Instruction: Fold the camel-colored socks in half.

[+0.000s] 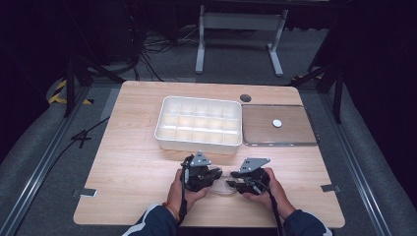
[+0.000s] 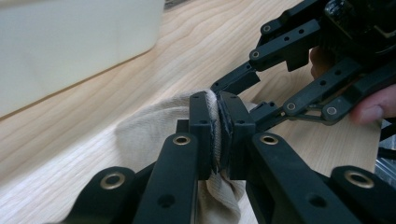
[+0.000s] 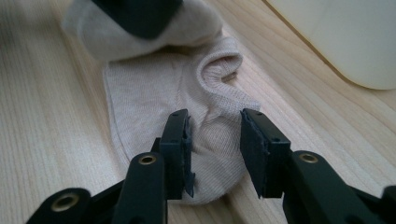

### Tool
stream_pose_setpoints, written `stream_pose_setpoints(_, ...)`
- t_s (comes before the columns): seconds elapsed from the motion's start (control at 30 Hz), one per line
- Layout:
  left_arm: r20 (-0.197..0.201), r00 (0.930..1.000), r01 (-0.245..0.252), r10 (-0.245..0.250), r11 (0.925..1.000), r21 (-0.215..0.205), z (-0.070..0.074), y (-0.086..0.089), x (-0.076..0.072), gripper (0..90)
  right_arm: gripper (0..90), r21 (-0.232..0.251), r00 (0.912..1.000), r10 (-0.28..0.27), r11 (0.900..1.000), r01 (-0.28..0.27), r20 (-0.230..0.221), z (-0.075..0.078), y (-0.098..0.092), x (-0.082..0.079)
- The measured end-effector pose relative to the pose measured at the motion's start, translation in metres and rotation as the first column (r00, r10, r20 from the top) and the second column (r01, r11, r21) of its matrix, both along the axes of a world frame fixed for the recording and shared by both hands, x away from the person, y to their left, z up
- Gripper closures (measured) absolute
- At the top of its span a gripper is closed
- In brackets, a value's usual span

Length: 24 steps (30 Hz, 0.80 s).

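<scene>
So we've got a beige sock [image 3: 187, 107] lying flat on the wooden table [image 1: 133, 162], near the front edge, right between our 2 grippers. The left gripper [image 2: 218, 135] is clamped tight on a fold of the sock, with the fabric squeezed between its jaws and bunching out below them. The right gripper [image 3: 215, 149] is spread apart, with its 2 jaws straddling the near end of the sock, one on each side of a raised ridge of fabric; we can't tell if the pads actually touch it. From the right gripper view the cuff opening curls up just past the jaws, and the far end of the sock sits under the other gripper. In the high view the white compartment tray [image 1: 199, 123] sits just beyond both grippers, with a wood-bottomed tray [image 1: 278, 125] holding a small white disc [image 1: 277, 123] beside it.
</scene>
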<state>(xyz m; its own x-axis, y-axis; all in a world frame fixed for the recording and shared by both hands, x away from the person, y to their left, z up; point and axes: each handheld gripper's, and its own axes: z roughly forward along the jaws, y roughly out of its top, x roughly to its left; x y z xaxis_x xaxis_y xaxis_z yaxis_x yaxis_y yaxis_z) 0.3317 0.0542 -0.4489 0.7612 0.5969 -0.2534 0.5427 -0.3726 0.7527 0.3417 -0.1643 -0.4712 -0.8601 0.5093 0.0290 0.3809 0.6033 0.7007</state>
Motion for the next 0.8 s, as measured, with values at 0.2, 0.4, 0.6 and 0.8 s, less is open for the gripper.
stream_pose_setpoints(0.2, -0.004, 1.0, -0.006, 0.007, 0.9999, 0.01, -0.005, -0.008, -0.002, 68.8, 62.7, -0.004, 1.0, 0.0, 1.0, 0.0, -0.01, 0.001, 0.0, 0.001)
stream_pose_setpoints(0.4, 0.055, 0.9983, -0.015, 0.019, 0.9982, -0.059, 0.024, 0.012, -0.003, 51.0, 62.7, -0.006, 1.0, -0.001, 1.0, 0.001, -0.009, 0.001, 0.0, 0.001)
stream_pose_setpoints(0.6, 0.089, 0.996, 0.007, 0.0, 0.9971, -0.076, 0.036, 0.034, -0.008, 60.0, 62.6, -0.012, 1.0, -0.005, 1.0, 0.005, -0.002, 0.001, 0.001, 0.0)
stream_pose_setpoints(0.8, 0.062, 0.9951, 0.077, -0.077, 0.997, 0.003, 0.009, 0.044, -0.015, 77.4, 62.5, -0.005, 1.0, 0.001, 1.0, -0.001, 0.008, 0.0, 0.0, 0.0)
